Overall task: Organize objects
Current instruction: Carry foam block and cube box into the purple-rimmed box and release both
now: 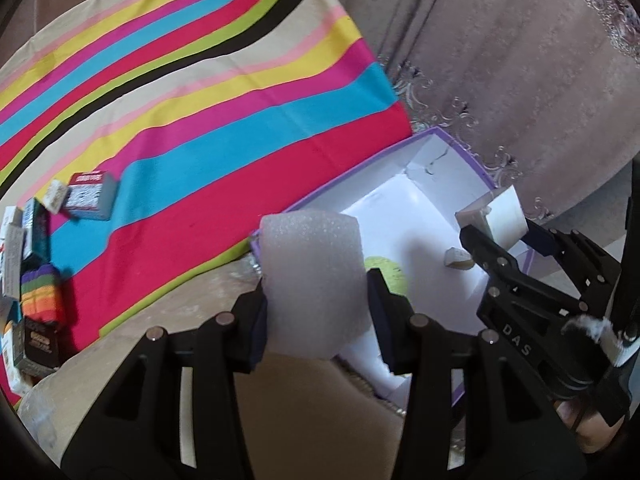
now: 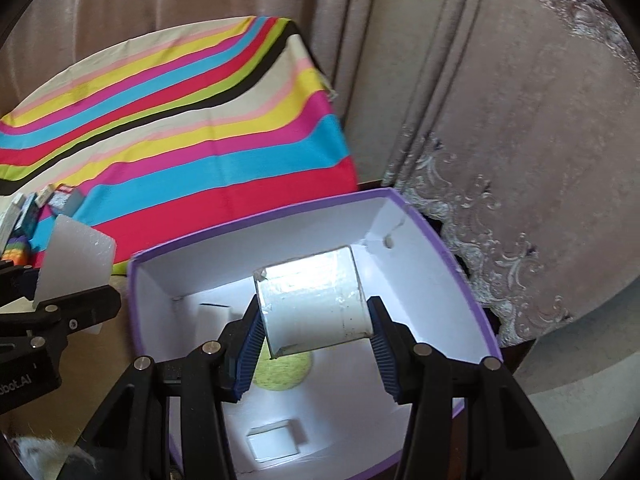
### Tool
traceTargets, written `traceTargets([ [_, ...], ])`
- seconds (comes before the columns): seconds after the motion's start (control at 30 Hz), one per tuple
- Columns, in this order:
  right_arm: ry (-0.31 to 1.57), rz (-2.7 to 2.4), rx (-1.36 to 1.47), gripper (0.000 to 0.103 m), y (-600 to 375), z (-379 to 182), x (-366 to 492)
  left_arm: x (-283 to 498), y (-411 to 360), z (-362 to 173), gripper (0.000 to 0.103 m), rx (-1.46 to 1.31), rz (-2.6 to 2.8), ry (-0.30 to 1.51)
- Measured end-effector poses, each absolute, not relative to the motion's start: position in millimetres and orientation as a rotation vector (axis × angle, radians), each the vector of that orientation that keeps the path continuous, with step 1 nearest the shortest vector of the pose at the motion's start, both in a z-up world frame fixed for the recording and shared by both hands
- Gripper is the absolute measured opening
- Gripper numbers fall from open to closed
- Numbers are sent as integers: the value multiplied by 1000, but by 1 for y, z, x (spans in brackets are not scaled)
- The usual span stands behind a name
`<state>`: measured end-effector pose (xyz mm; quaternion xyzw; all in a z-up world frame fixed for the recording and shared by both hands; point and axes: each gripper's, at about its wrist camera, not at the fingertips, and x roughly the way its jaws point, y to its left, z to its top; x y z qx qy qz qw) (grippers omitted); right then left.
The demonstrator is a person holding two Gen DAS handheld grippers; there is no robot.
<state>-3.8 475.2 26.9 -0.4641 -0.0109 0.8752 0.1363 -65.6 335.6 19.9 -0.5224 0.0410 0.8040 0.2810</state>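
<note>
My left gripper (image 1: 316, 300) is shut on a white foam block (image 1: 312, 280) and holds it by the near left rim of a purple box with a white inside (image 1: 416, 196). My right gripper (image 2: 316, 328) is shut on a white cardboard box (image 2: 316, 304) and holds it over the open purple box (image 2: 440, 280). Inside the purple box lie a yellow-green round object (image 2: 284, 372), a small white square piece (image 2: 274, 438) and a small white lump (image 1: 458, 258). The right gripper also shows in the left wrist view (image 1: 496, 232), and the foam block in the right wrist view (image 2: 74, 264).
A striped multicoloured cloth (image 1: 200, 100) covers the surface on the left. Several small cartons (image 1: 90, 196) and a rainbow-striped item (image 1: 42, 292) lie at its left edge. Beige curtains (image 2: 520, 120) hang behind and to the right. A beige cushioned surface (image 1: 312, 412) lies under the left gripper.
</note>
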Motion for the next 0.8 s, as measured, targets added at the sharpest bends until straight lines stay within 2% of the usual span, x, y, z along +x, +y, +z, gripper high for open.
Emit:
traceTargets([
  [0.23, -31, 2493, -1301, 51, 488, 29, 0, -64, 352, 21, 50, -1373, 2113, 111],
  [0.37, -27, 2478, -1279, 52, 492, 30, 2, -64, 354, 21, 65, -1373, 2107, 101],
  [0.6, -38, 2458, -1268, 53, 493, 31, 4, -68, 348, 20, 67, -1387, 2113, 51],
  [0.8, -56, 2458, -1260, 58, 491, 33, 3, -68, 339, 24, 67, -1369, 2134, 14],
])
